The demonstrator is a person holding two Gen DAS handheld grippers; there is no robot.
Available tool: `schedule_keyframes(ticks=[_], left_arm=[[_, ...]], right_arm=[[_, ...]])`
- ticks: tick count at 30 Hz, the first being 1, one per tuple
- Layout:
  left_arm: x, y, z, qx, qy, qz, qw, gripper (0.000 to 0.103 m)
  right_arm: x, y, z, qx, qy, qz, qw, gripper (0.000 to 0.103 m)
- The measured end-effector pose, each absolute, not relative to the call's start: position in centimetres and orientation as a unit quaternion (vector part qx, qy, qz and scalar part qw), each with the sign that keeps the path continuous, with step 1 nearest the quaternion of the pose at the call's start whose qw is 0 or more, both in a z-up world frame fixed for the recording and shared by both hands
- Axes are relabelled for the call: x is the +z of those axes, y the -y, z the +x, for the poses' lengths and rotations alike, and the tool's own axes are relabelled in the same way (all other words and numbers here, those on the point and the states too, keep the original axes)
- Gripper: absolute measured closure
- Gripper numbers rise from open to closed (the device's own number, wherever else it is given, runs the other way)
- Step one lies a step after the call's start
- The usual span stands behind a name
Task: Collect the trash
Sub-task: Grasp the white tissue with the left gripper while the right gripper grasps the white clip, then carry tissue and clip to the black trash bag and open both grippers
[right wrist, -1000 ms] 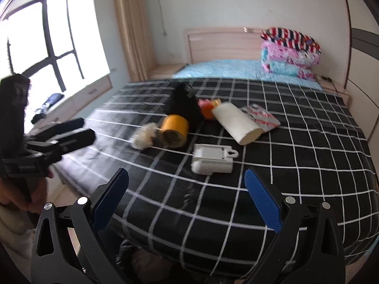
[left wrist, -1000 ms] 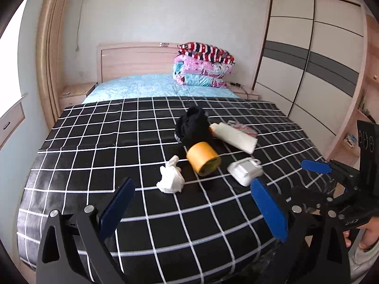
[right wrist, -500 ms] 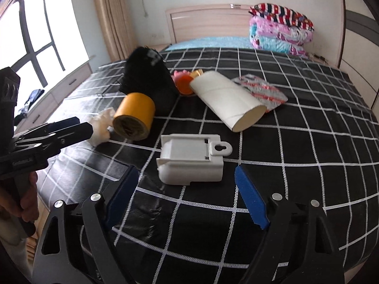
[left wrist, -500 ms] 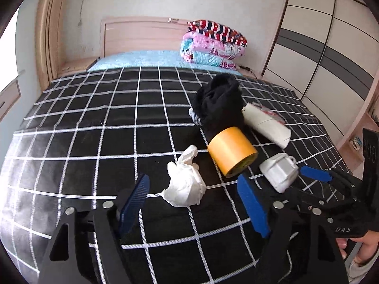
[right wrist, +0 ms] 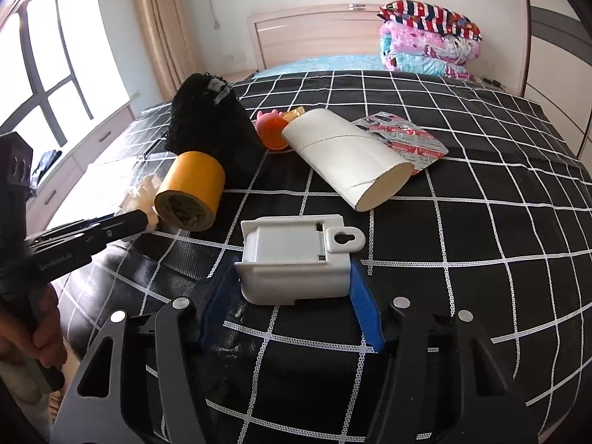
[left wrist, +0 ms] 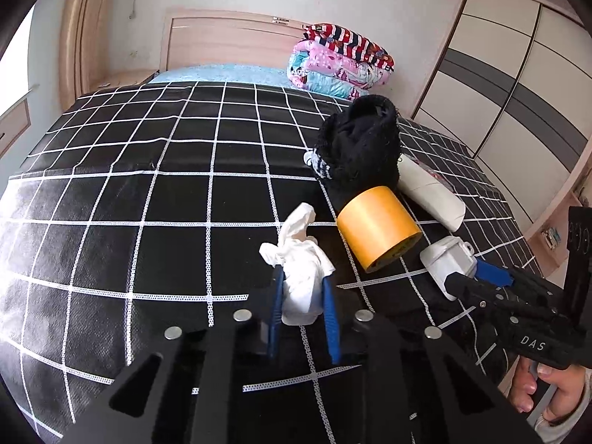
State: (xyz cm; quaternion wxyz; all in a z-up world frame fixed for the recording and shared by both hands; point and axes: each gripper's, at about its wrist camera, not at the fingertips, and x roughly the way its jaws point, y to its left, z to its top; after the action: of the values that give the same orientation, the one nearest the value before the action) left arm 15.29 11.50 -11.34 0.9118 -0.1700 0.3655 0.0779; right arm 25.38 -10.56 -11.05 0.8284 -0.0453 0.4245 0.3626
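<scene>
1. Change vs. 0.5 s ago: both grippers were spread wide and short of the targets; both have since advanced over the near edge of the bed [left wrist: 111, 192] and closed in.

2. Left gripper [left wrist: 301, 298]: blue pads now press both sides of the crumpled white tissue [left wrist: 301, 273]. Clenched on it; tissue bulges above the pads. It rests on the checked bedcover near the bed's near edge, just beside the yellow tape roll [left wrist: 377, 227].

3. Right gripper [right wrist: 294, 285]: pads bracket the white plastic holder [right wrist: 296, 257], one at each end, apparently touching. Judged grasping it, though pressure can't be confirmed. Holder sits on the cover, near edge, closer to the bed's right side than the tissue.

4. Neither item looks lifted yet; both appear in contact w/ the cover.

5. Not yet collected, toward bed centre: tape roll, black knit cloth [right wrist: 211, 122], cardboard tube [right wrist: 347, 159], foil snack wrapper [right wrist: 403, 140], pink/orange toy [right wrist: 272, 129] partly hidden behind the tube. Folded quilts [right wrist: 429, 44] at the headboard end, well apart.

6. Meaning for task: approach phase done, grasp phase reached on two pcs at once. Next step, as judged: lift both clear. No bin visible in either view, so drop-off location unknown.

7. Risk: tissue is soft and may slip or tear out; the holder is smooth and held near its lower end, so may pivot.
</scene>
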Motion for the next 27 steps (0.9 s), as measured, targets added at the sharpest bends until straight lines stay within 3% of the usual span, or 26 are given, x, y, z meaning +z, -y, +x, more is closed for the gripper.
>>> schedule_keyframes(ticks=[27], left_arm=[[-6.3,-4.2,6.9,0.021,-0.329,-0.112,0.937,0.085]], right_arm=[[-6.6,16.6,16.9,0.416,-0.374,-0.063,0.827,0.045]])
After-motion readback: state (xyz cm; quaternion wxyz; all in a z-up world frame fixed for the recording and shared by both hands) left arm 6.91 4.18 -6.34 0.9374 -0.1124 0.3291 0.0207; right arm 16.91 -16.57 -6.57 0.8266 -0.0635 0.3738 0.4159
